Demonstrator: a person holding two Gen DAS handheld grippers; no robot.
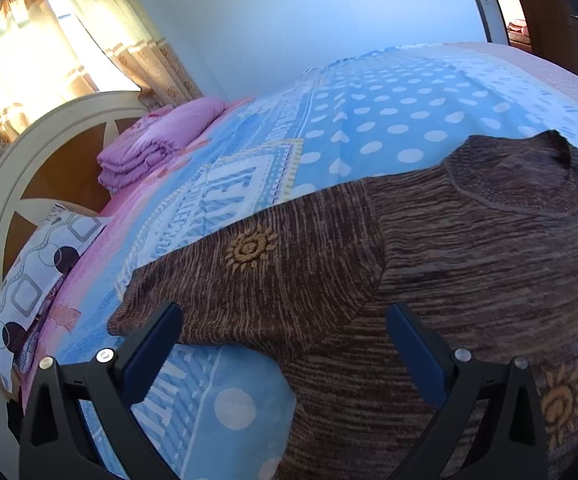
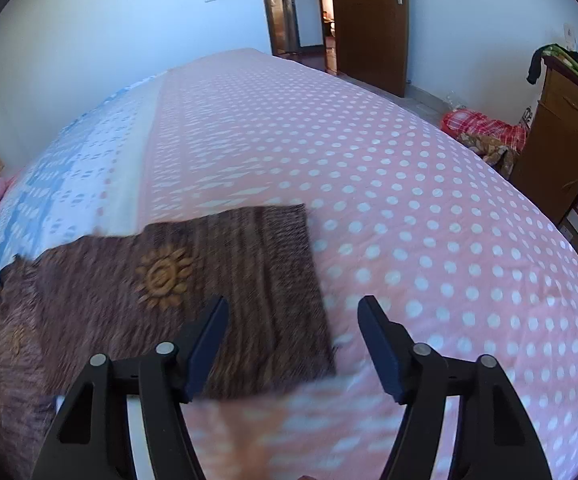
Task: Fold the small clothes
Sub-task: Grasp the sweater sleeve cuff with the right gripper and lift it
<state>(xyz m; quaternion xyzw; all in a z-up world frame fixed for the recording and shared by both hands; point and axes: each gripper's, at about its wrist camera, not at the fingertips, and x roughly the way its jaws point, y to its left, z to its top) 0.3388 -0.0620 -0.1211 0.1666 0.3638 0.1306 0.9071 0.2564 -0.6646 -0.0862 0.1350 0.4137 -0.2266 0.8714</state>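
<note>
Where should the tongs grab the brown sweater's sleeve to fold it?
Probably at the cuff end of the sleeve of the brown sweater, coming in from the outer side, where the left tongs hang open. The sleeve lies flat and sticks out, so its free end lifts easily over the body.

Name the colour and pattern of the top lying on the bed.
Streaky brown top with golden sun motifs, clearest in the left wrist view.

The brown sweater (image 1: pixel 449 264) runs off the right and lower edges of the left wrist view, so its hem and far sleeve are cut off there; in the right wrist view its cloth (image 2: pixel 217 280) is smeared by blur, its left part leaves the frame, and the bed (image 2: pixel 409 220) hides beneath it
</note>
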